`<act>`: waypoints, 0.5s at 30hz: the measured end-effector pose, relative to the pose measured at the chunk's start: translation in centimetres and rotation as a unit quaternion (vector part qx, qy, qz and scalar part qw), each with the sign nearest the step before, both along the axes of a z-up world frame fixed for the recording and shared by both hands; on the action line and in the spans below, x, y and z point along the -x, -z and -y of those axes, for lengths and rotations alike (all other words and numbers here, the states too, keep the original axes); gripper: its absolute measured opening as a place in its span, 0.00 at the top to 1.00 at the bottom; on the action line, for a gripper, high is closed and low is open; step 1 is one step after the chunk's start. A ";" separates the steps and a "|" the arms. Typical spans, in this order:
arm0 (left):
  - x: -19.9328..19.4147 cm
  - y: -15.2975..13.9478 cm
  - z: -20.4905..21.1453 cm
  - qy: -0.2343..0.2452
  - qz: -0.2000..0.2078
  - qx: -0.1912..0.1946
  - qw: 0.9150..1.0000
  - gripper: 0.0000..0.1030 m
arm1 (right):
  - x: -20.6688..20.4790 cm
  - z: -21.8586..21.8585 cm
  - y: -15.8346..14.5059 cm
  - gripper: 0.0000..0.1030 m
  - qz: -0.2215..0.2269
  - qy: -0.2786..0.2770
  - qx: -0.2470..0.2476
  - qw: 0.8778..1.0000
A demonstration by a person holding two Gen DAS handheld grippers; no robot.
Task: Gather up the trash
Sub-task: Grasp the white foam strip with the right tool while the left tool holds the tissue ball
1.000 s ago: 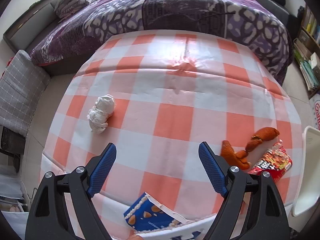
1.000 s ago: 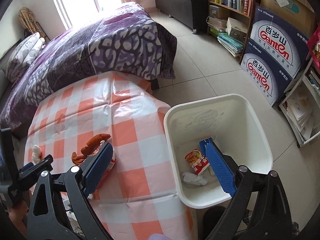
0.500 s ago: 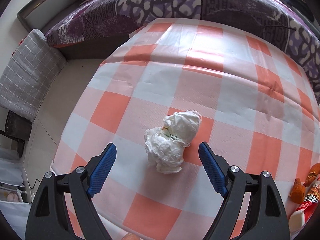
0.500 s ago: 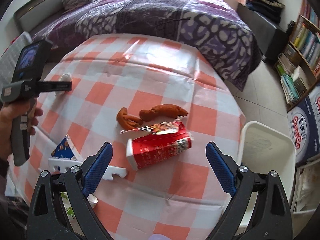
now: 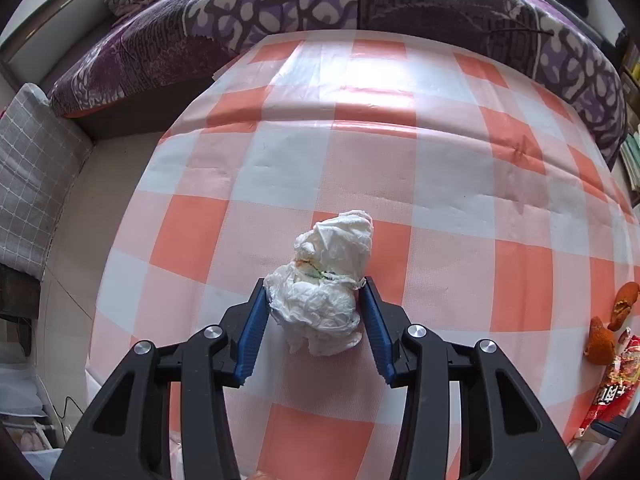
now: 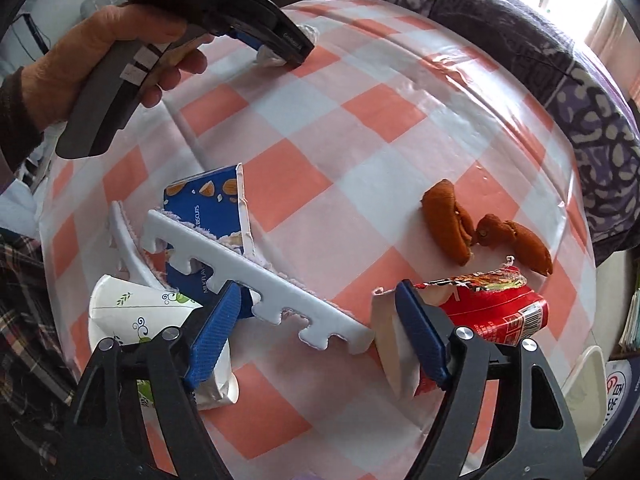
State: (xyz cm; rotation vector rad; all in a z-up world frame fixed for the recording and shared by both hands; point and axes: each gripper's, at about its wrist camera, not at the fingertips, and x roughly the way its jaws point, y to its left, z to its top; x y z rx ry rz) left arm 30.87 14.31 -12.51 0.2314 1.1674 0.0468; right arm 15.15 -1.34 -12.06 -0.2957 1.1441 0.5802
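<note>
The left claw (image 5: pixel 313 312) has just been closing, and its 2 blue pads now press on either side of a crumpled white tissue wad (image 5: pixel 324 292), which sits on the orange-and-white checked desk (image 5: pixel 400 168) toward its far left; in the right wrist view the same claw is seen in a hand (image 6: pixel 100 52) at the far left edge. The right claw (image 6: pixel 318 328) has also just been closing, yet its jaws stand wide apart and grip nothing; between them lies the end of a white notched foam strip (image 6: pixel 260 276). Just right of that claw lies a torn red snack packet (image 6: pixel 492 312), and beyond it 2 pieces of orange peel (image 6: pixel 448 224). To its left are a blue biscuit box (image 6: pixel 212 208) under the strip and a crushed white paper cup with a green leaf print (image 6: pixel 140 312). A white plastic bin (image 6: pixel 584 376) shows only as a corner at the near right. Judging by this, 1 item is being picked up and at least 5 kinds of litter are still on the desk, so most of the collecting remains.
</note>
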 end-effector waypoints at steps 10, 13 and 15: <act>2.1 -1.0 -0.3 0.005 -0.014 0.011 1.000 0.67 | 3.5 -2.8 1.0 0.67 -0.032 -0.071 -0.001 0.997; 2.6 -2.4 -1.1 -0.009 -0.004 0.031 0.999 0.67 | 3.9 -2.7 0.1 0.69 -0.031 -0.066 -0.024 0.997; 3.0 -3.5 -1.5 -0.017 0.006 0.041 0.999 0.67 | 3.8 -2.2 -0.7 0.70 -0.021 -0.050 -0.036 0.998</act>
